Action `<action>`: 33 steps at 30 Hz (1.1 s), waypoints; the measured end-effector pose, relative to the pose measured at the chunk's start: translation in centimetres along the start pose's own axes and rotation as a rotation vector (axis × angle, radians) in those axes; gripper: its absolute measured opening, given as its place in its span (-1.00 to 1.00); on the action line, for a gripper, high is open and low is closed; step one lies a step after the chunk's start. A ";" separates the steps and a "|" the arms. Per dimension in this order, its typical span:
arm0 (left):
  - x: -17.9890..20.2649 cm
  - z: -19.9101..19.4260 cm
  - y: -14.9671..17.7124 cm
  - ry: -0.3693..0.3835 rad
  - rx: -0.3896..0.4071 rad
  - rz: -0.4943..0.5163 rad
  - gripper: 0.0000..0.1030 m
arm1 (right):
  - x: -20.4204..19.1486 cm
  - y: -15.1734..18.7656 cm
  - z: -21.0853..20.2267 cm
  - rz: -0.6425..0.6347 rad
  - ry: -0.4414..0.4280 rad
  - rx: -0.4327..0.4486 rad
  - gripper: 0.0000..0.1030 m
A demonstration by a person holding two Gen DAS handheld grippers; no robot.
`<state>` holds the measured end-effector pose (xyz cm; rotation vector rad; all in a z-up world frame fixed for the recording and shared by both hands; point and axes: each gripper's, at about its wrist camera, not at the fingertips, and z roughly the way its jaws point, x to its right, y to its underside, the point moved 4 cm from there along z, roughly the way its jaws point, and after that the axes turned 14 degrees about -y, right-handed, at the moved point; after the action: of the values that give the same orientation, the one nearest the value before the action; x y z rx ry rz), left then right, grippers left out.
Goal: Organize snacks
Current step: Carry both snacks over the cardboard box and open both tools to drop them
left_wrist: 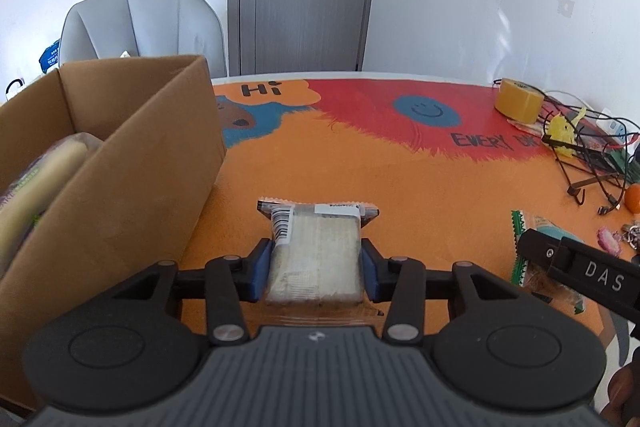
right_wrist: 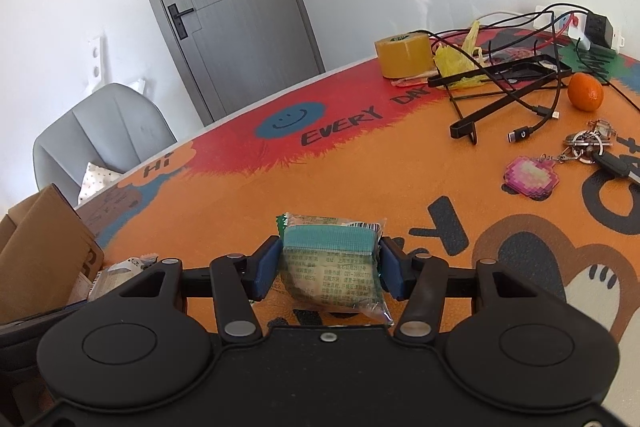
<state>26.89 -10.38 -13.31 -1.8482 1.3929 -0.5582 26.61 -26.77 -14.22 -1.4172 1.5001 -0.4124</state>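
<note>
My left gripper (left_wrist: 317, 269) is shut on a clear-wrapped pale snack bar (left_wrist: 316, 255) with a barcode label, just above the orange table mat. An open cardboard box (left_wrist: 120, 155) stands to its left, with pale wrapped snacks (left_wrist: 36, 183) inside. My right gripper (right_wrist: 329, 269) is shut on a green-wrapped snack (right_wrist: 334, 263) over the mat. In the left wrist view the right gripper's black body (left_wrist: 580, 271) lies over that green packet (left_wrist: 520, 247) at the right. The box corner (right_wrist: 44, 251) shows at the left of the right wrist view.
A tape roll (right_wrist: 404, 55), yellow bag (right_wrist: 456, 63), black cables and stand (right_wrist: 500, 83), an orange (right_wrist: 585, 91), keys with a pink charm (right_wrist: 532, 177) and a power strip (right_wrist: 592, 31) crowd the far right. A grey chair (left_wrist: 140, 27) stands behind the box.
</note>
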 end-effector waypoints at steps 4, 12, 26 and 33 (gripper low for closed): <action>-0.4 -1.4 -0.6 0.008 0.034 -0.010 -0.14 | -0.8 -0.3 -0.8 -0.008 -0.014 0.017 0.03; -1.9 -4.1 -1.4 0.010 0.093 -0.035 -0.15 | -2.4 -0.8 -2.5 -0.026 -0.043 0.050 0.03; -4.9 -8.4 -1.6 0.008 0.177 -0.088 -0.15 | -5.4 -0.7 -6.0 -0.069 -0.090 0.104 0.03; -6.5 -10.3 -1.3 0.005 0.205 -0.107 -0.15 | -6.9 -0.5 -7.6 -0.092 -0.109 0.124 0.03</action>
<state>18.27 -7.13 -5.23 -1.7632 1.1967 -0.7324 19.50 -23.55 -7.51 -1.3923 1.3035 -0.4693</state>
